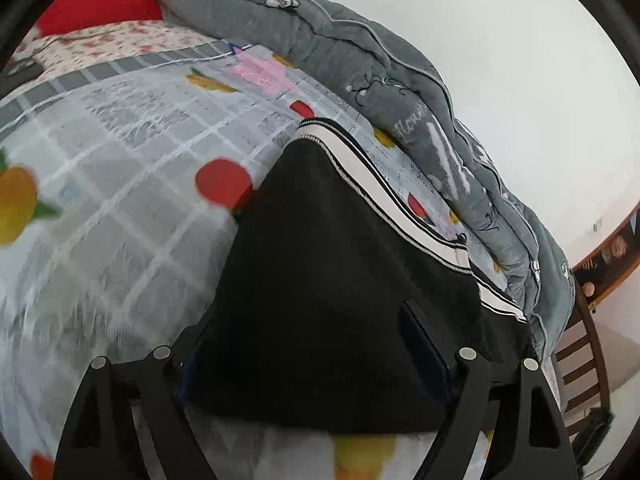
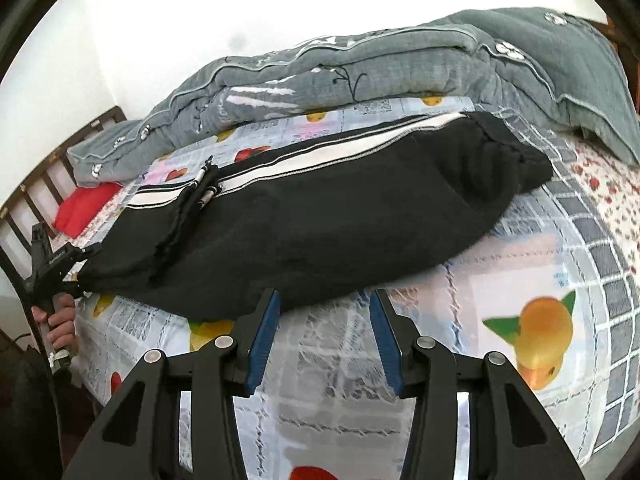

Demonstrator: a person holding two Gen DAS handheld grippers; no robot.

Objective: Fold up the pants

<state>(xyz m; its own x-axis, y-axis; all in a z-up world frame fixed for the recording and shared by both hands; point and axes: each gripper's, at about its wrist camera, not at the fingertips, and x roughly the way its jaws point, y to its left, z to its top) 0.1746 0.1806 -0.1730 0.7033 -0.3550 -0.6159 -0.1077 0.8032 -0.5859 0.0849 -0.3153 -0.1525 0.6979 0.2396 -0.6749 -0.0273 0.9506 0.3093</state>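
A plain white wall (image 1: 500, 60) rises behind the bed; a dark slatted wooden footboard (image 2: 44, 188) stands at its end.

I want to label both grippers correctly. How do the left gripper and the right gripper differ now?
The left gripper stands wide with the black pants between its fingers; the right gripper stands narrower, with only the fruit-print sheet in its gap, beside the pants' edge. Both point down at the bed.

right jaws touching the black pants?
Apart. The right wrist view shows the right gripper with open jaws and only the fruit-print bedsheet between them; the folded black pants lie just beyond.
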